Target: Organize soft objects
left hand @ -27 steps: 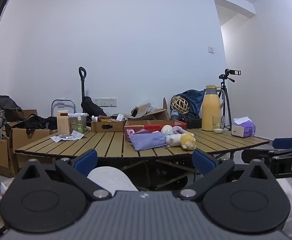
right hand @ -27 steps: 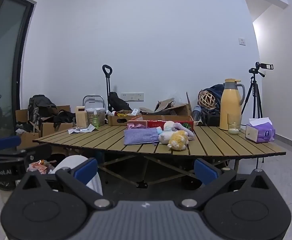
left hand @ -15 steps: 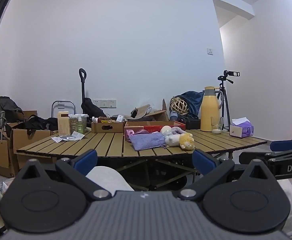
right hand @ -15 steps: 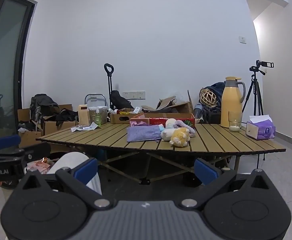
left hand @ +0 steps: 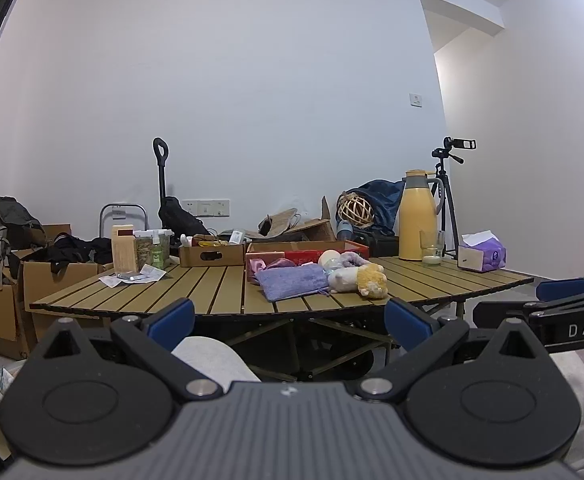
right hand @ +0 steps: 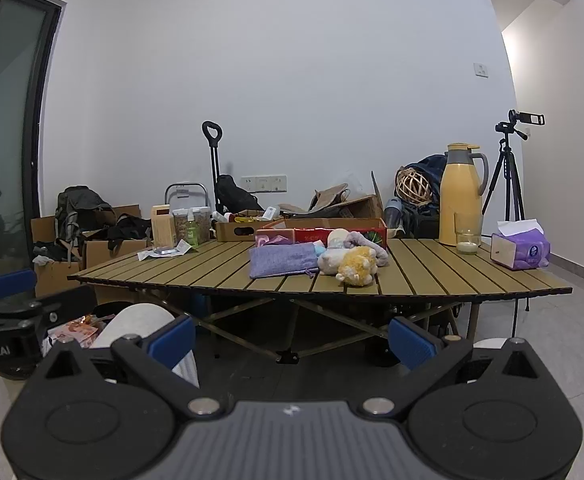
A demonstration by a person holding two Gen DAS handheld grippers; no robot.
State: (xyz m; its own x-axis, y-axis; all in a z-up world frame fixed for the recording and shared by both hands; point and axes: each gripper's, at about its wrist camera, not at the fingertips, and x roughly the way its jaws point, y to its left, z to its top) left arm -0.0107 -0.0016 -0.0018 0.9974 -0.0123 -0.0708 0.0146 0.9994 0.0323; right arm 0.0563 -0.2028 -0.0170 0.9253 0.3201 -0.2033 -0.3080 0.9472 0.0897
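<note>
Left wrist view puts my left gripper (left hand: 288, 316) low and short of the table (left hand: 212, 288), its blue-padded fingers (left hand: 170, 318) spread wide with nothing between them. My right gripper (right hand: 290, 334) shows the same in its own view: jaws apart, empty, held below the near edge of the table. Each gripper's side also pokes into the other camera's frame, the right one at the right border of the left view and the left one at the left border of the right view.

I see the soft things bunched near the middle of the table, toward its near edge. A folded purple cloth (right hand: 282, 260) lies flat on the slats. Just right of it a yellow plush toy (right hand: 357, 266) rests against a white plush toy (right hand: 331, 258), and a lavender plush (right hand: 365, 244) lies touching them from behind. A red cardboard box (right hand: 331, 230) sits right behind the pile, with something pink (left hand: 266, 266) at its left end.

At the far right corner stand a yellow thermos jug (right hand: 459, 198) and a glass (right hand: 467, 236), with a purple tissue pack (right hand: 521, 248) near the right edge. A wooden block (right hand: 162, 226) and some jars (right hand: 190, 226) sit at the far left corner. A camera on a tripod (right hand: 511, 168) stands behind the table on the right.
</note>
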